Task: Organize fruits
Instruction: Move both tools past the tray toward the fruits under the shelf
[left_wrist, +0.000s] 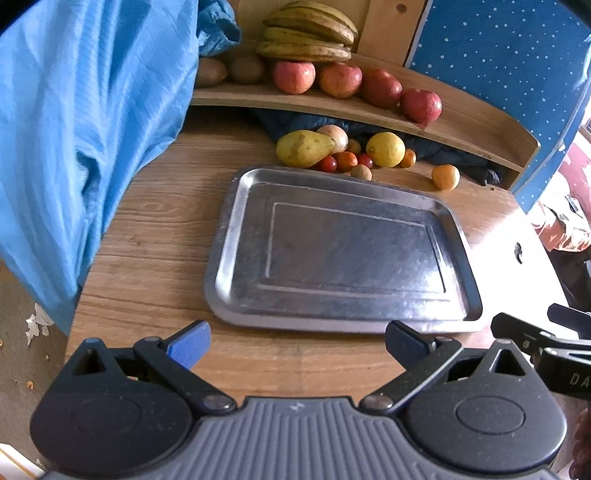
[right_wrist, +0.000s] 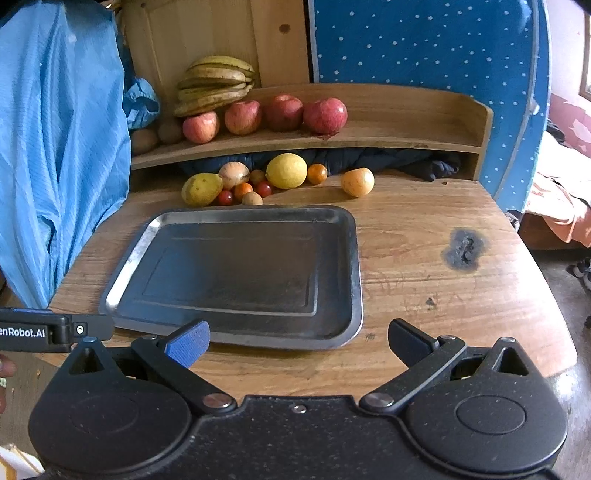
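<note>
From the left wrist, the left claw (left_wrist: 297, 347) hangs released and empty over the wooden surface (left_wrist: 155, 236), the bare metal tray (left_wrist: 229, 258) just ahead of it and the loose fruit pile (left_wrist: 345, 151) beyond the tray's far edge. From the right wrist, the right claw (right_wrist: 299, 345) is likewise spread and empty, with the tray (right_wrist: 356, 258) ahead and slightly left, the fruit pile (right_wrist: 258, 181) past it, and apples (right_wrist: 280, 112) and bananas (right_wrist: 214, 83) on the shelf (right_wrist: 406, 133) above.

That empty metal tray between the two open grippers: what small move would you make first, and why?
Probably reach the right gripper forward over the rectangular metal tray toward the lone orange-yellow fruit. It lies apart from the cluster around the large yellow lemon, so open fingers could close on it without nudging neighbours. The left gripper is open too, and the tray holds nothing.
</note>
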